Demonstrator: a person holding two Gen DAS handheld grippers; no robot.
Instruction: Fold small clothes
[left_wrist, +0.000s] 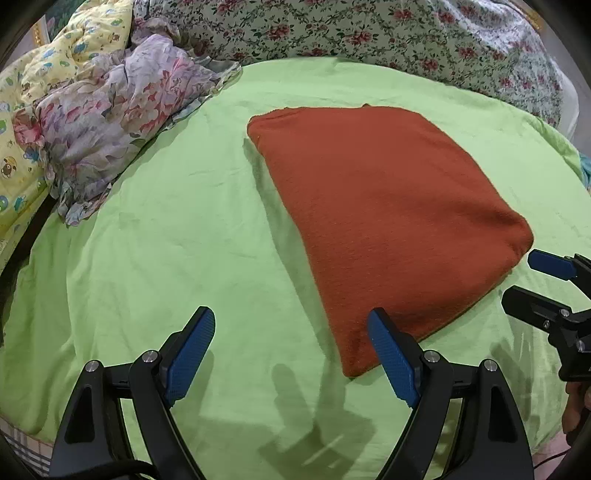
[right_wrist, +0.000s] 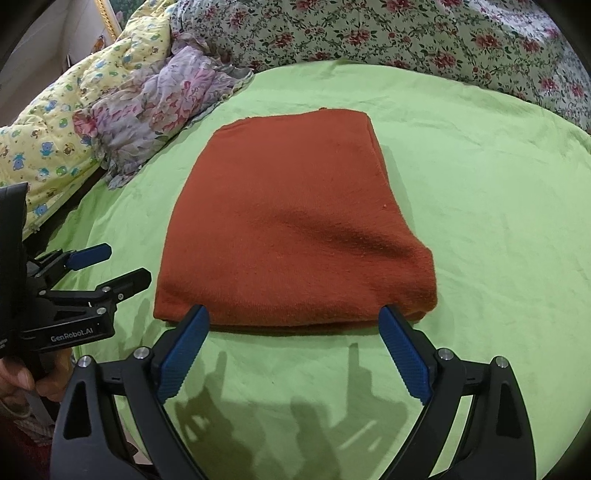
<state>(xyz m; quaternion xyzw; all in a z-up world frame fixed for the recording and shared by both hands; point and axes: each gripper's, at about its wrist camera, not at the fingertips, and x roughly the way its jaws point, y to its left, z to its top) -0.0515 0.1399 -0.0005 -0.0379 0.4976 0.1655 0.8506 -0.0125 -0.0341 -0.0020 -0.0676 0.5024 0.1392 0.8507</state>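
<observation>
A rust-orange knit garment (left_wrist: 384, 218) lies folded into a flat rectangle on the light green bedsheet (left_wrist: 166, 229); it also shows in the right wrist view (right_wrist: 291, 229). My left gripper (left_wrist: 291, 317) is open and empty, low over the sheet at the garment's near left corner, its right finger by the cloth edge. My right gripper (right_wrist: 293, 314) is open and empty, its fingertips at the garment's near folded edge. Each gripper shows in the other's view, the right one (left_wrist: 524, 277) and the left one (right_wrist: 125, 264), both open.
A crumpled pastel floral cloth (left_wrist: 110, 122) and a yellow cartoon-print quilt (left_wrist: 22, 122) lie at the left of the bed. A red-rose floral cover (left_wrist: 369, 33) runs along the back. The person's hand (right_wrist: 22, 376) holds the left gripper's handle.
</observation>
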